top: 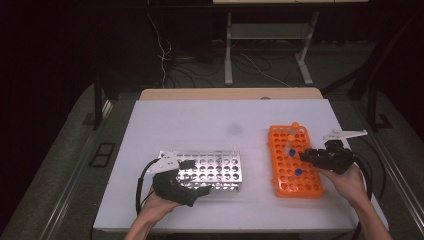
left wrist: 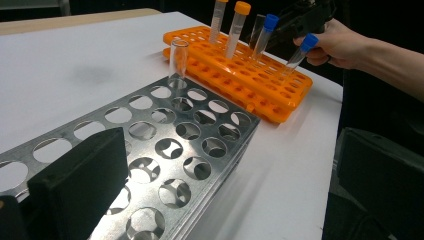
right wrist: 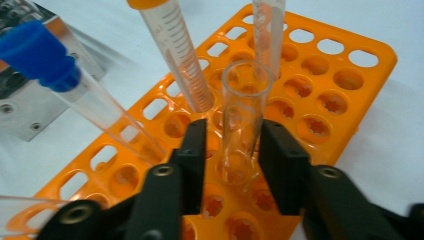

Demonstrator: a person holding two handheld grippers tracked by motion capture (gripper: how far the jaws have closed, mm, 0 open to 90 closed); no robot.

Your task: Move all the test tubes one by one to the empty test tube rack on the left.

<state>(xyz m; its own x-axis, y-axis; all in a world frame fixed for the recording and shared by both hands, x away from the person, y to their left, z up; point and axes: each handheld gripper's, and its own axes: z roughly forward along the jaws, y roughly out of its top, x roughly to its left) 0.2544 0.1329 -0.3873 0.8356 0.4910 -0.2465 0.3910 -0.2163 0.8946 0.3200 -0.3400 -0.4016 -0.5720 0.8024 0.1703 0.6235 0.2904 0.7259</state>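
An orange tube rack (top: 280, 175) lies on the right of the white table. An uncapped clear tube (right wrist: 242, 125) stands in one of its holes, between the jaws of my right gripper (right wrist: 235, 130). The right pad touches the tube, while a thin gap shows on the left. Around it stand an orange-capped tube (right wrist: 175, 55), a blue-capped tube (right wrist: 60, 75) and another tube (right wrist: 267, 30). My left gripper (top: 194, 177) stands wide open astride the near end of a metal rack (left wrist: 200, 130). An uncapped clear tube (left wrist: 178, 60) stands at that rack's far corner.
The white table (top: 210, 120) has a tan strip along its far edge. A second blue-capped tube (left wrist: 300, 50) leans in the orange rack near the person's right hand (left wrist: 340, 45). Cables trail from both grippers toward the front edge.
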